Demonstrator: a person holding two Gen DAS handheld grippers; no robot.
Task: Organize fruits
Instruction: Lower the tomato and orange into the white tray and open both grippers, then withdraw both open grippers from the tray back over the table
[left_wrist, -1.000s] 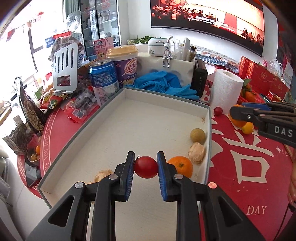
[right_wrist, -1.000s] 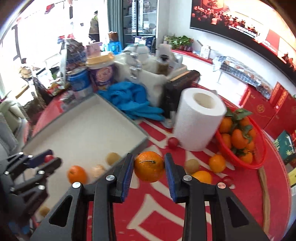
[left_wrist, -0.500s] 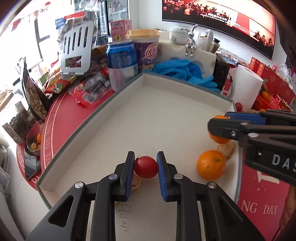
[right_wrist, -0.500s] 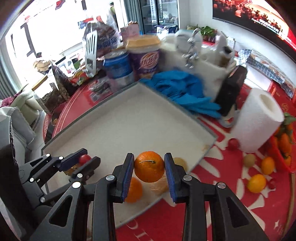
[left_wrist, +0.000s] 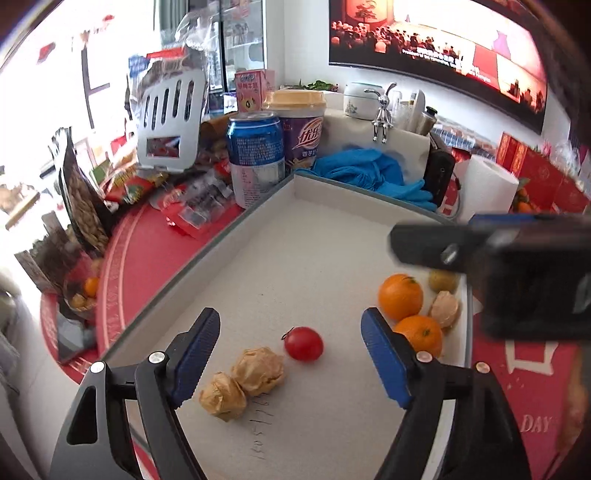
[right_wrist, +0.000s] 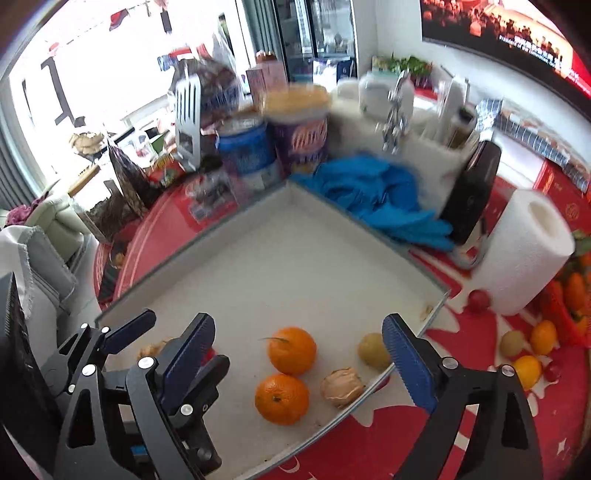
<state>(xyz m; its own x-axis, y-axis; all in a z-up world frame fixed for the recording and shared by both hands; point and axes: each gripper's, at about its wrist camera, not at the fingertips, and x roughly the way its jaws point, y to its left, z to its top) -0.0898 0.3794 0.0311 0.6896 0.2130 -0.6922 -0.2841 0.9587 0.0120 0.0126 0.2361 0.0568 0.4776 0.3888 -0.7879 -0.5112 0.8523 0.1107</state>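
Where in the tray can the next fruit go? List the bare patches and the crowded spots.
Bare: the tray floor's far half, from the corner by the blue can and blue gloves to mid-tray. Crowded: near right edge, two oranges and husked fruits; near left, cherry tomato beside two husked fruits.
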